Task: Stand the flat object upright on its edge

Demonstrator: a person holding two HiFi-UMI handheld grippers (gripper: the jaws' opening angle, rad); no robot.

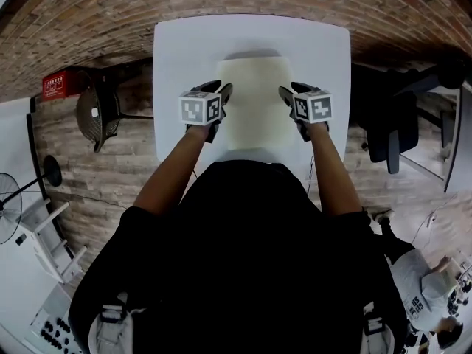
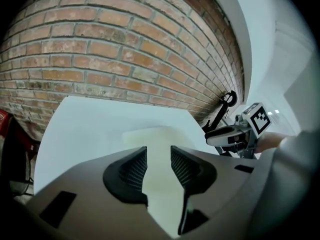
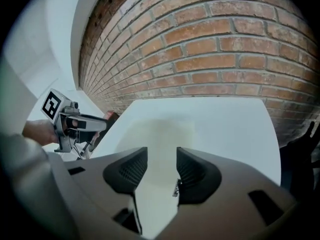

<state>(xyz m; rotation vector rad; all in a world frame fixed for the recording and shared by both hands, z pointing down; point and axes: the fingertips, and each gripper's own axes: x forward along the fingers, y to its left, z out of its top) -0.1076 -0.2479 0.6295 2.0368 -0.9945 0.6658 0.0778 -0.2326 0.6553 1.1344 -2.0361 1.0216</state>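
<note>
A pale cream flat pad [image 1: 254, 102] lies flat on the white table [image 1: 177, 50]. My left gripper [image 1: 224, 91] hovers at the pad's left edge and my right gripper [image 1: 285, 93] at its right edge, both pointing down and away from me. In the left gripper view the left gripper [image 2: 159, 155] stands open, nothing between its pads, the pad [image 2: 156, 136] beyond them. The right gripper [image 3: 161, 156] is likewise open and empty over the pad [image 3: 160, 131]. Each gripper view shows the other gripper, the right one [image 2: 222, 134] and the left one [image 3: 97, 125], at its side.
The table stands on a brick floor. A red box [image 1: 59, 85] and a round fan [image 1: 92, 113] are at the left, a black chair [image 1: 391, 124] at the right. A seated person [image 1: 428, 286] is at the lower right. Bare table surface surrounds the pad.
</note>
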